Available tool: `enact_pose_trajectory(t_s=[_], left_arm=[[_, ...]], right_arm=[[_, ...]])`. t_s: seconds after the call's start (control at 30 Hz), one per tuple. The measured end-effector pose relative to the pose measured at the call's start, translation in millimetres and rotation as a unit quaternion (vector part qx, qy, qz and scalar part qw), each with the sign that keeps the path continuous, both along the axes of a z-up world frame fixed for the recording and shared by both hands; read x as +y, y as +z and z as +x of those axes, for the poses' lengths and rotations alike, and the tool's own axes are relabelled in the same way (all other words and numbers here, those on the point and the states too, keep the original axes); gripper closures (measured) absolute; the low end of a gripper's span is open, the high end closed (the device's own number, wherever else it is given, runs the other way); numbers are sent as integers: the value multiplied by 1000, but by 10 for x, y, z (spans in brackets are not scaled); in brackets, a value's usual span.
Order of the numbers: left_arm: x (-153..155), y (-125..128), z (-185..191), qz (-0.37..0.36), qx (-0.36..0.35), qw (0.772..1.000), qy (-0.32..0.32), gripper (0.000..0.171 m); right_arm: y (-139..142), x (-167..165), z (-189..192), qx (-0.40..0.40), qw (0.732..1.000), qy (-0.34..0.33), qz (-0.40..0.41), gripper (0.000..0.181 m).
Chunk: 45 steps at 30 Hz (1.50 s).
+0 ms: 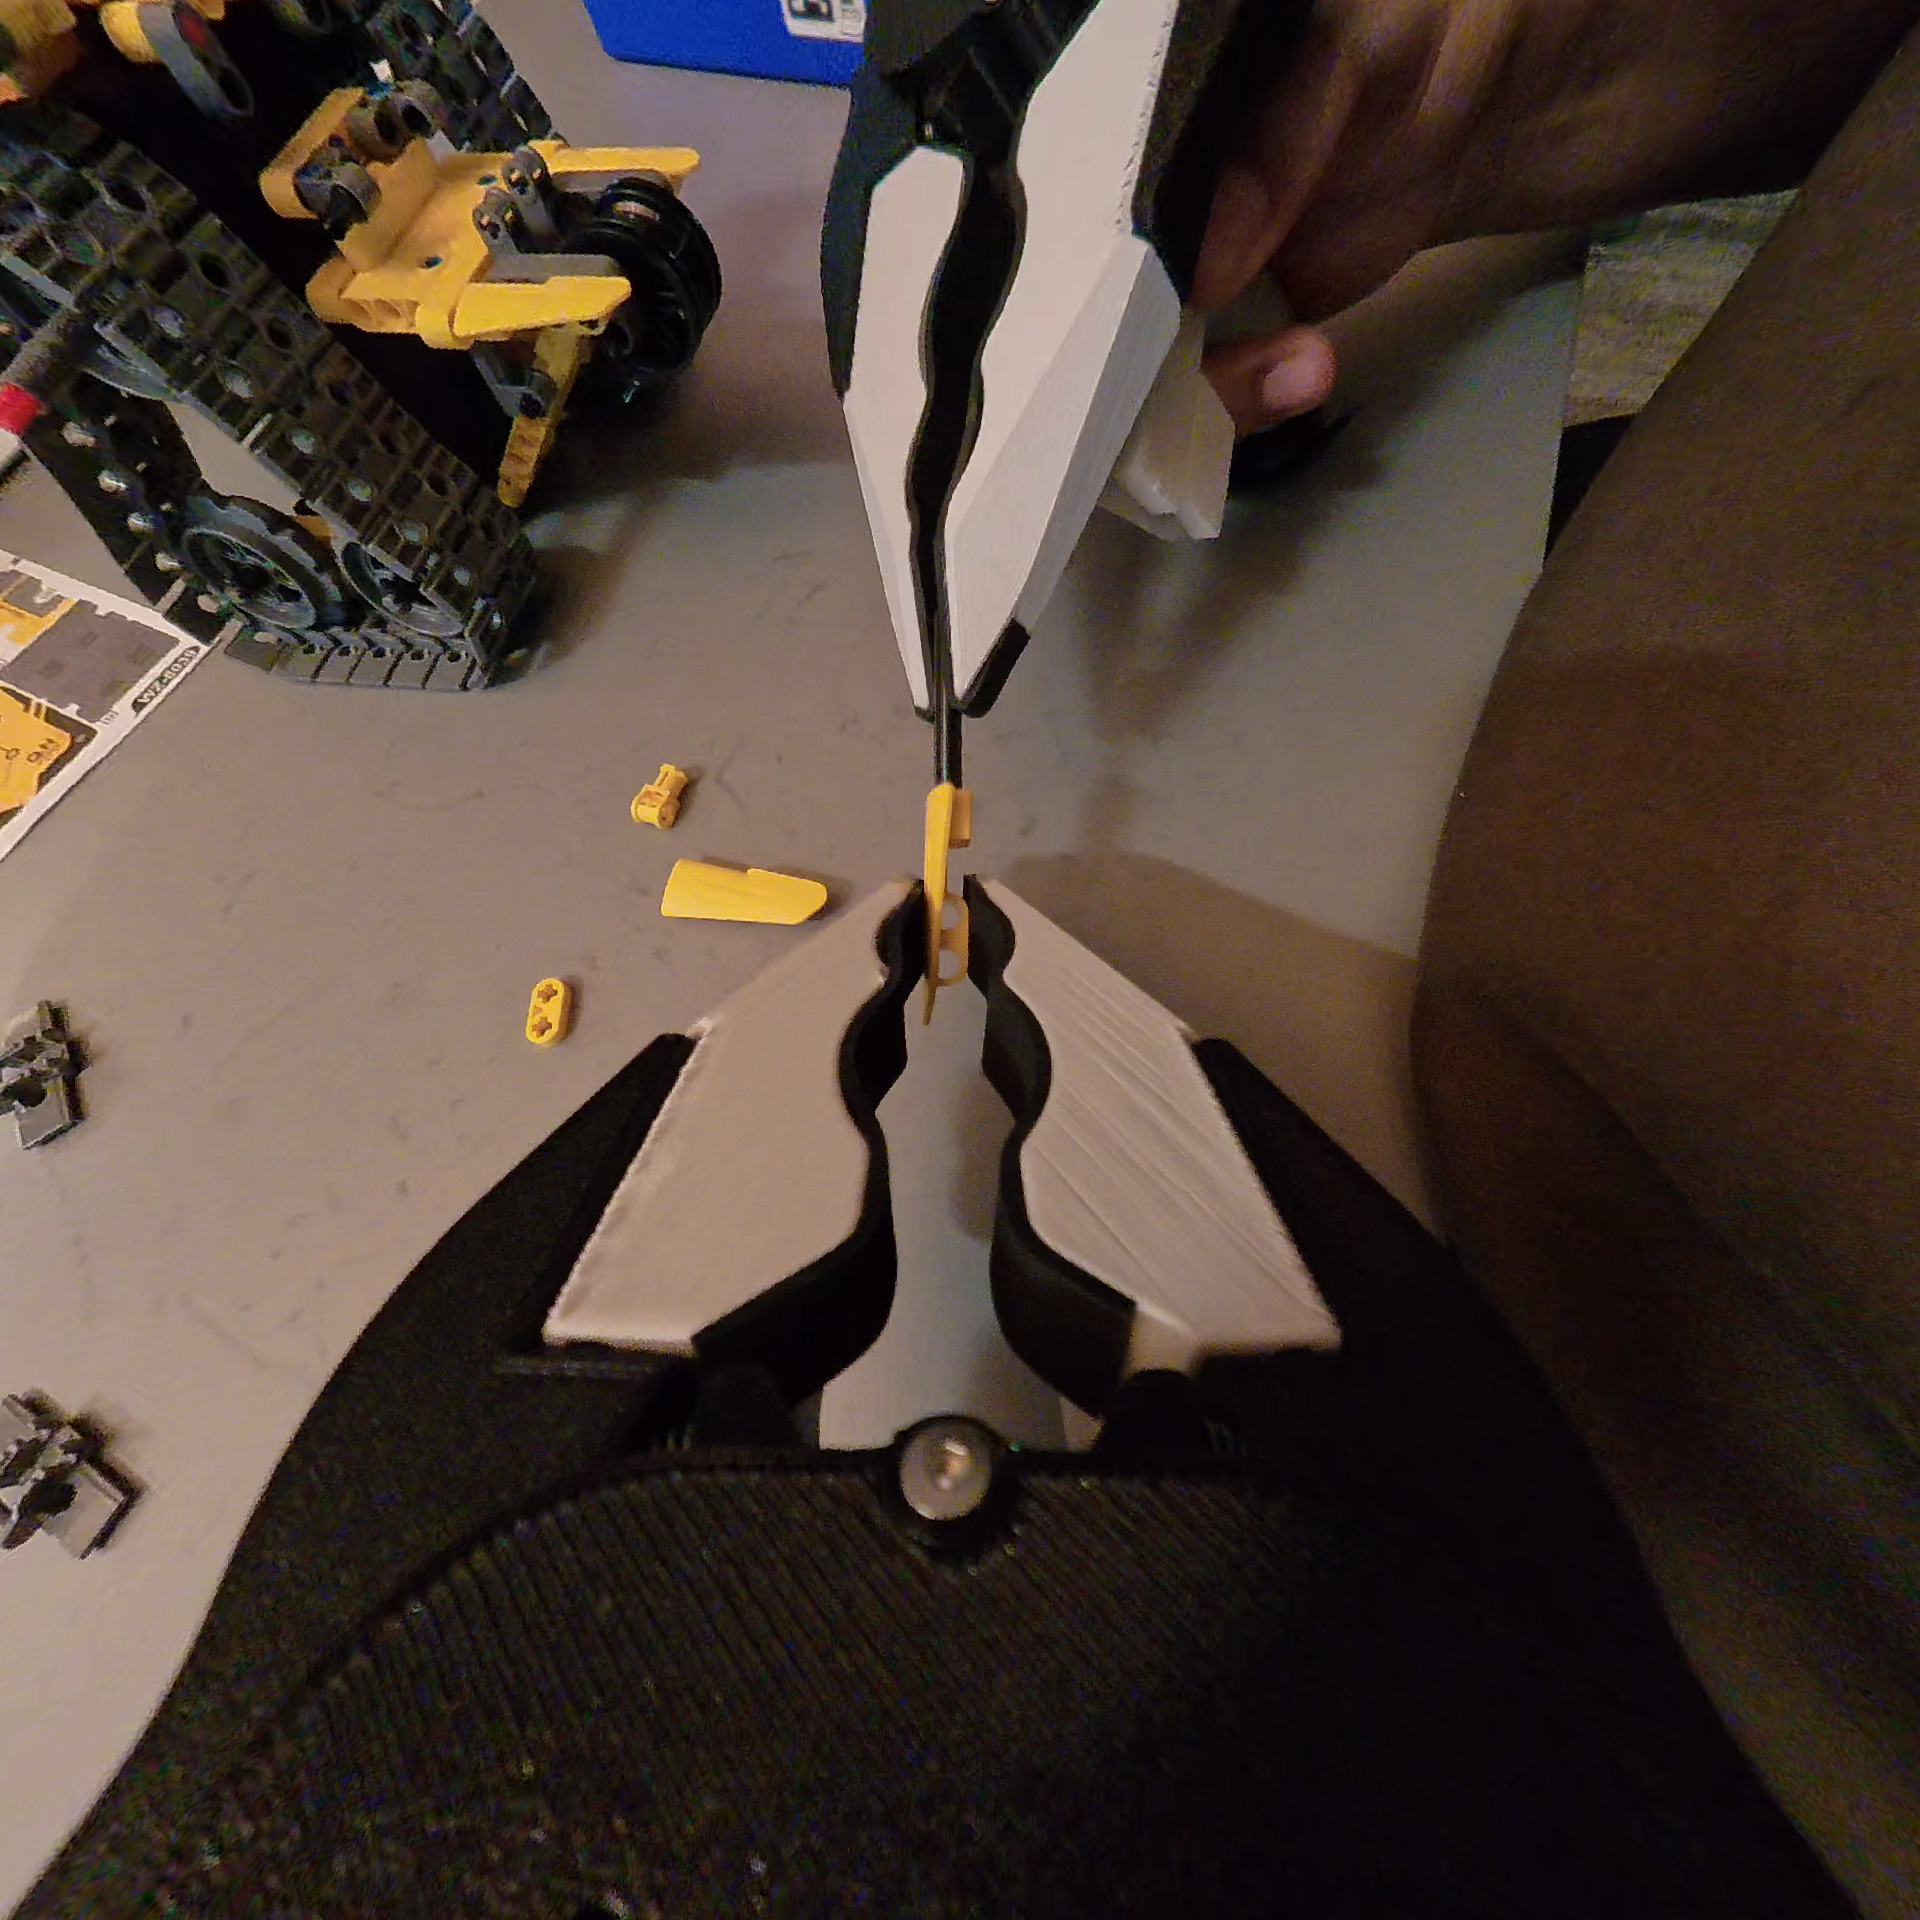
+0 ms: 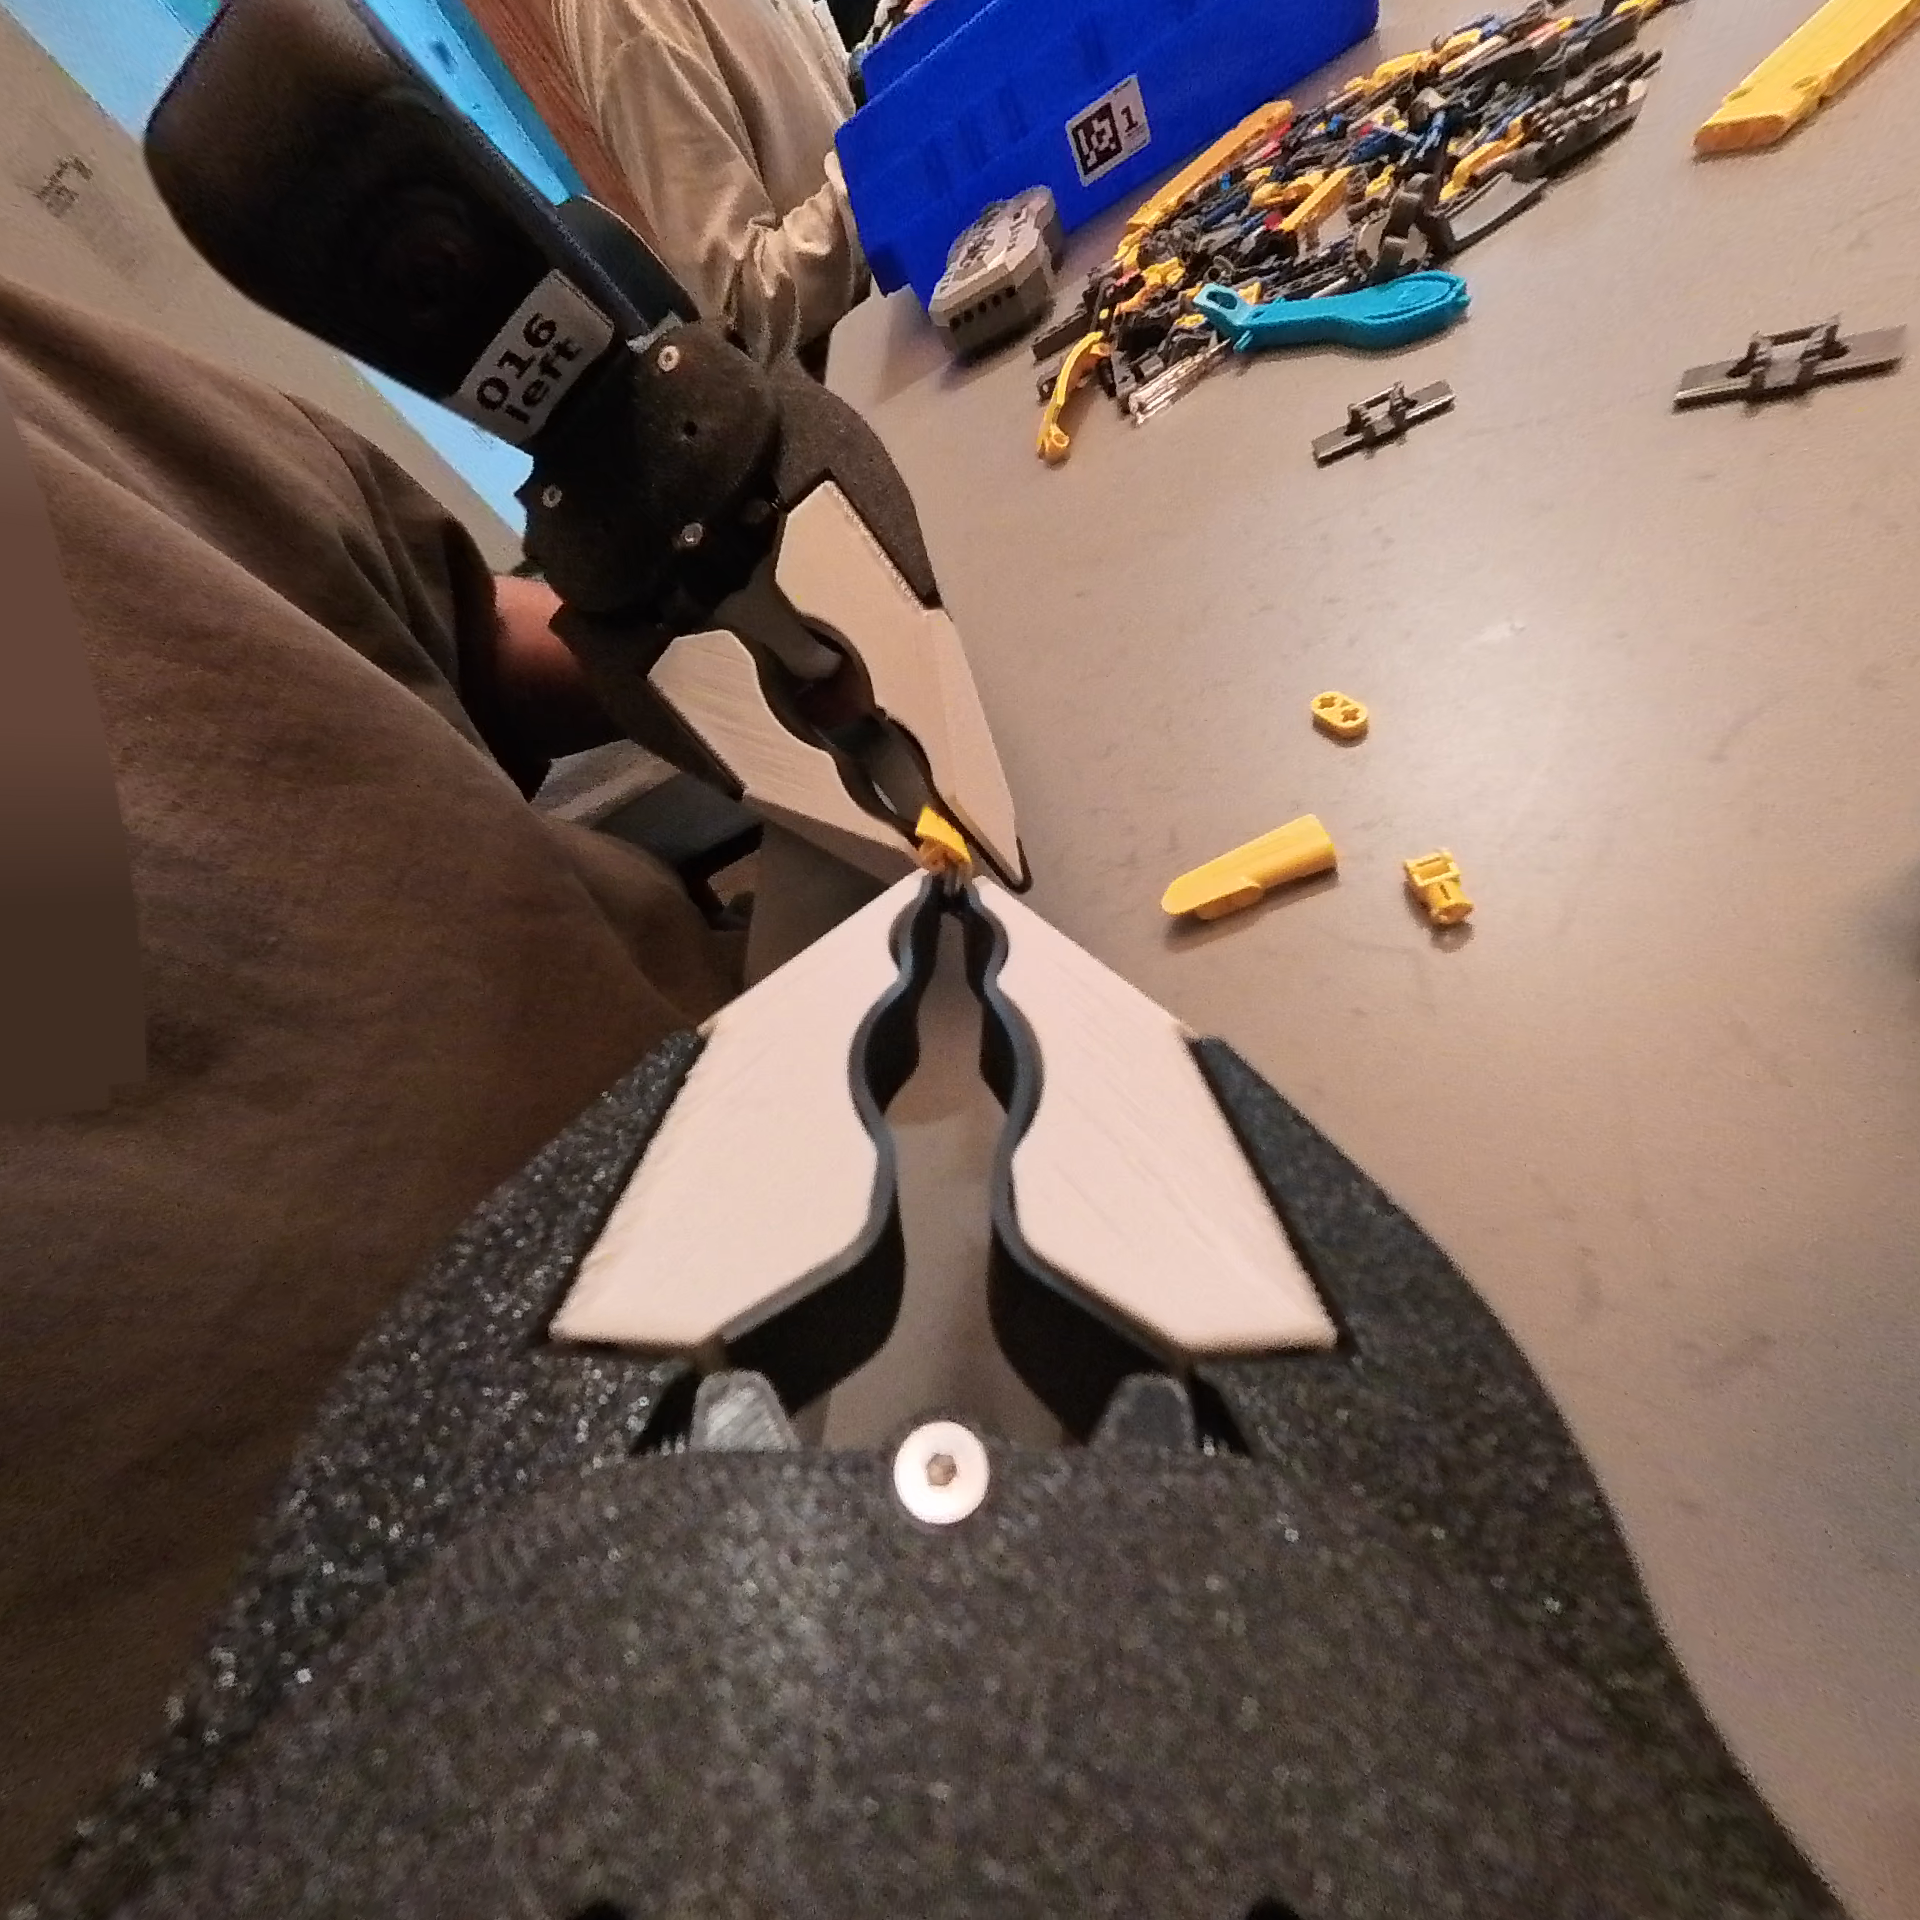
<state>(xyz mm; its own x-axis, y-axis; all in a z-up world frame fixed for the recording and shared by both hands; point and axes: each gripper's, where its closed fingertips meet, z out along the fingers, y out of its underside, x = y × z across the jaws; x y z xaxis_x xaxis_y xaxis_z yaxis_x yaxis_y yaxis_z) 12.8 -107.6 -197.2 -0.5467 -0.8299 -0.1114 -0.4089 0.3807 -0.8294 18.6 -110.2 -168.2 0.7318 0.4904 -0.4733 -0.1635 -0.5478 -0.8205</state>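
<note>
Grippers meet tip to tip over grey table

Table [image 1: 312, 1195], grey and scuffed, fills both views. Tracked building-brick vehicle [image 1: 343, 343], black and yellow, stands far left in the left wrist view, a printed sheet [image 1: 52, 696] lying just beside its track. Blue bin [image 2: 1039, 114] sits at the far edge in the right wrist view, with a heap of loose brick parts [image 2: 1351, 197] to its right and a turquoise tool [image 2: 1340, 312] lying at the heap's near edge.

Left gripper [image 1: 943, 894]: fingers closed almost fully, pinching a thin yellow brick piece [image 1: 948, 904] that stands on edge between the tips, above the table near its right edge. Right gripper [image 2: 948, 896]: tips drawn together on a slim black axle [image 1: 948, 743]. Axle end meets the top of the yellow piece; the two grippers face each other, nearly touching. A bare hand [image 1: 1455, 156] wraps the right gripper's body.

Loose on the table, left of the grippers in the left wrist view: a yellow tapered panel [image 1: 743, 894], a small yellow connector [image 1: 659, 796], a small two-hole yellow link [image 1: 548, 1011]. Grey-black track links [image 1: 42, 1070] lie at the left edge.
</note>
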Motion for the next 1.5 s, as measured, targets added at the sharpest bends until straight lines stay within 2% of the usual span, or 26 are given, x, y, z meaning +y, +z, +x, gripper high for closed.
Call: enact_pose_trajectory(t_s=[0.23, 0.63, 0.77, 0.83, 0.9, 1.03, 1.1, 1.17, 1.23, 1.27, 1.37, 1.5], left_arm=[[13, -19, 8, 7, 3, 1000, 6, 171], [20, -73, 14, 17, 18, 1000, 10, 171], [15, -54, 15, -8, 25, 1000, 5, 171], [-12, -47, 4, -50, 52, 997, -5, 169], [-82, -49, -28, -129, 109, 986, -17, 168], [-112, 14, -31, -252, 169, 953, -4, 168], [-132, 80, -12, -339, 192, 921, 11, 168], [-146, 142, 4, -426, 212, 879, 21, 169], [-159, 175, 8, -484, 227, 845, 25, 169], [-168, 183, 6, -500, 231, 834, 25, 169], [-181, 210, 12, -510, 227, 829, 29, 169], [-194, 263, 39, -527, 215, 822, 31, 168]], right_arm=[[-23, 16, 2, 22, 1000, -4, -17, 179], [-62, 46, -12, 7, 1000, -4, -21, 179], [-31, 65, -5, 1, 1000, -4, -11, 179], [-29, 64, -2, -6, 1000, -2, -7, 178], [-57, 53, -3, -30, 1000, 1, -2, 160], [-31, 51, 134, -78, 996, -21, 27, 157], [-34, 52, 185, -113, 992, -34, 43, 151], [-14, 55, 175, -146, 986, -41, 67, 142], [23, 76, 185, -193, 974, -57, 102, 140], [53, 89, 200, -218, 966, -66, 124, 140], [85, 114, 198, -274, 945, -75, 161, 140], [57, 145, 162, -295, 938, -82, 163, 142]])
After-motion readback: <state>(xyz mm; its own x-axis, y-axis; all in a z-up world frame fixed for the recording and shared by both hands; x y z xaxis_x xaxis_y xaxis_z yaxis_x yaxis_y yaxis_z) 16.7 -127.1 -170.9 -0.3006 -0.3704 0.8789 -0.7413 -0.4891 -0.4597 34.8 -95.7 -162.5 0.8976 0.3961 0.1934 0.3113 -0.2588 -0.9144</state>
